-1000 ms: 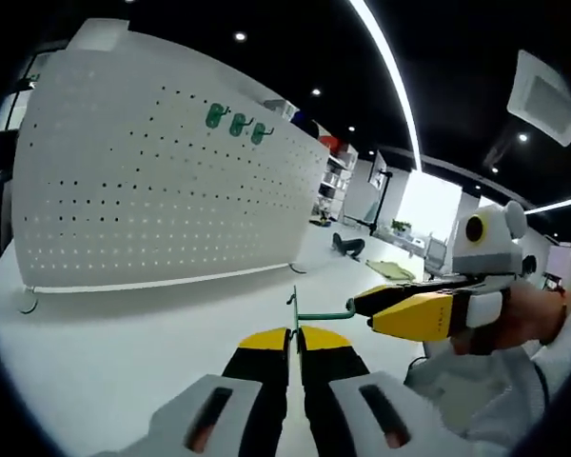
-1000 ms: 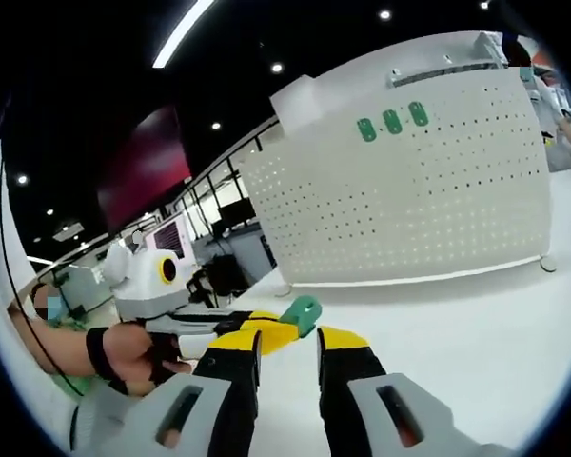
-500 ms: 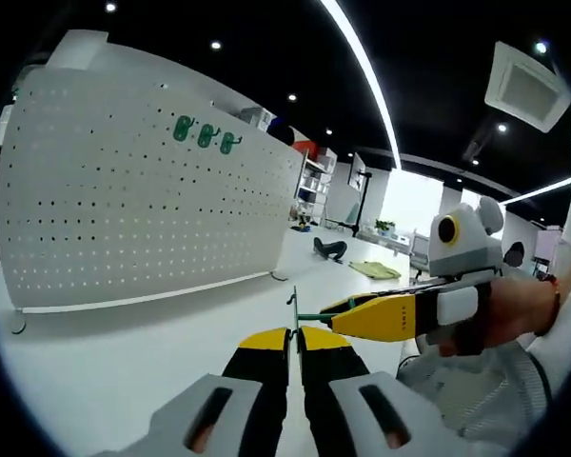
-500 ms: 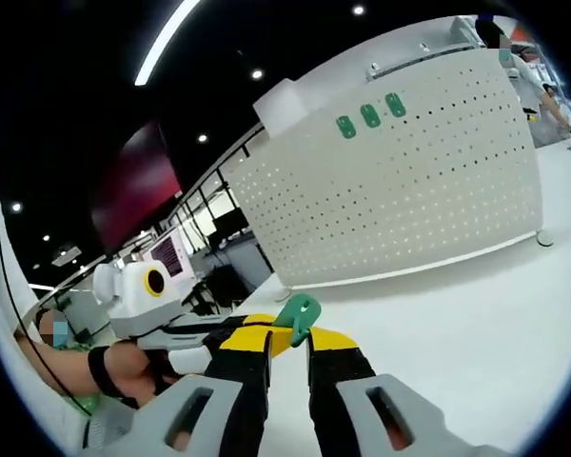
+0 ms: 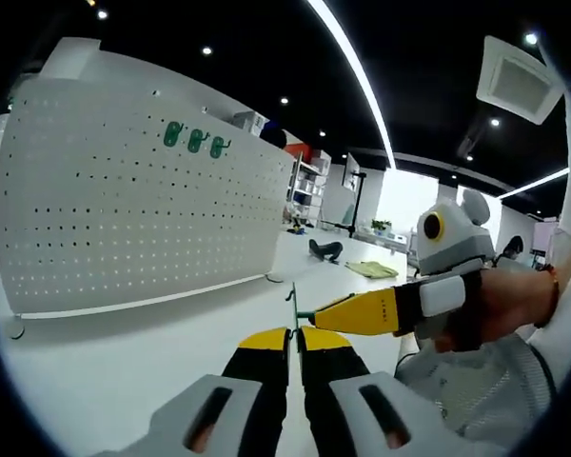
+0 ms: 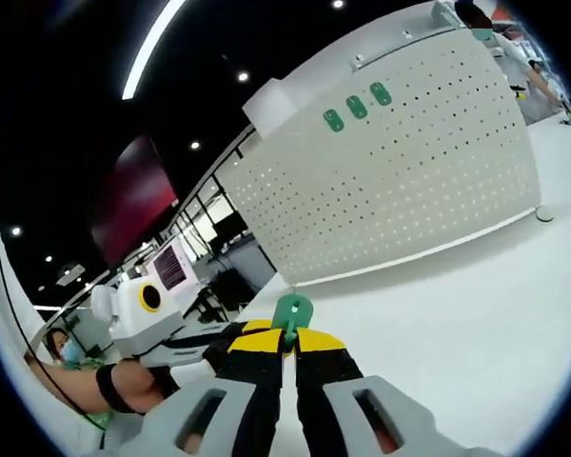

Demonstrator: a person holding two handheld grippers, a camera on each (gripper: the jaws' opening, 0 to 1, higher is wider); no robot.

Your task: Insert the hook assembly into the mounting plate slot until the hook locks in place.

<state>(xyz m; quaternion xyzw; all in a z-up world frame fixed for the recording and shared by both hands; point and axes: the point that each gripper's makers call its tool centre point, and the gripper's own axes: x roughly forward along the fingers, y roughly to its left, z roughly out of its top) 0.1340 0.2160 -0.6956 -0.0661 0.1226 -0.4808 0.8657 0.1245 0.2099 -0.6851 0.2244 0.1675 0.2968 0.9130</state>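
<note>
My left gripper pinches the green hook; my right gripper clamps its green plate, both held above the table before the pegboard.

I see a dark ceiling w/ a long white light strip, small round spotlights and a square white ceiling vent. Far end: bright window area, shelving along the wall. Wide white work surface below. In right gripper view, a dark red wall panel and black-framed glass partitions.
</note>
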